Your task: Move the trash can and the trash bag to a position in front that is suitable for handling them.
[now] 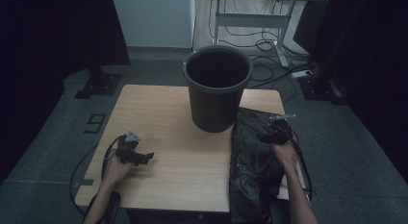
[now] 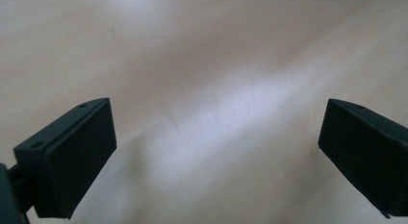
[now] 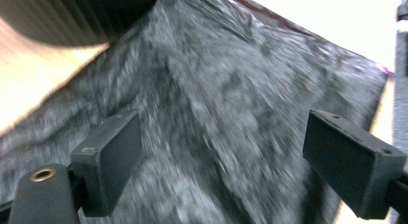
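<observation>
Over the black bag [image 1: 252,152] beside the bin [image 1: 217,87], the right gripper [image 1: 275,132] is hovering, jaws spread wide; it should be pinching one loose fold only, while the left gripper [image 1: 137,154] is idling with jaws apart

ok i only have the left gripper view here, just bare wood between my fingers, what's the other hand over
Observer: The right gripper is open above a crumpled black plastic bag.
Operator: where's that bag on the table
Observer: In the high view the bag lies along the right side of the wooden table and hangs over its near edge.
Operator: anything else up there
Observer: A dark round bin stands upright at the far middle of the table, and the bag's far end lies right beside its base.
Operator: and where am i relative to it
Observer: Your left gripper is near the table's front left, fingers pointing right, well short of the bin.
</observation>
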